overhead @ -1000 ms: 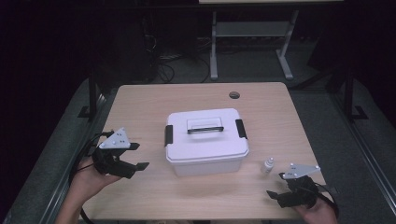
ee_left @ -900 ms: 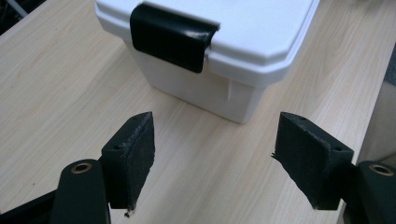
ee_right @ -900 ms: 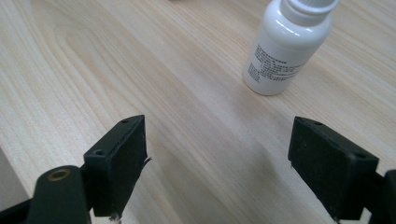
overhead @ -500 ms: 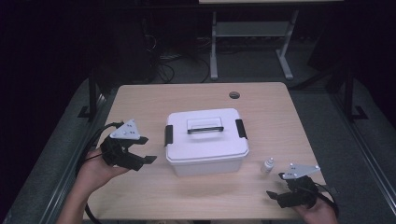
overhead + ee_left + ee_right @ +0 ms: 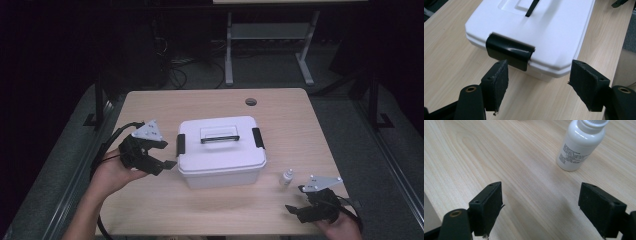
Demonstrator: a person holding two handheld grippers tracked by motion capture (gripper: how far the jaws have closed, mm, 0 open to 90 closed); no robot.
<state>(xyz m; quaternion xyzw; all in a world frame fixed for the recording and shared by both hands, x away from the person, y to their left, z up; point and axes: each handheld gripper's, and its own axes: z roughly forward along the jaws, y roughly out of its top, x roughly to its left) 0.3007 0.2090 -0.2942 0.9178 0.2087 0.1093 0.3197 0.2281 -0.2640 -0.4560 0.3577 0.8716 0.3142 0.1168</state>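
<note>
Beside the left gripper (image 5: 539, 85), fingers spread, the rigid white box (image 5: 220, 150) probably opens at its stiff black latch (image 5: 510, 51); right gripper (image 5: 547, 207) gapes idle.

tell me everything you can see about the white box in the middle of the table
The white box is a rectangular, glossy, plastic-looking container that sits flat mid-table with its lid shut. The lid has a recessed top with a black handle lying flat, and a black latch clamps each short end. The left gripper, jaws open, is close to the left-end latch, apparently not touching. A small white bottle stands apart off its right front corner.
</note>
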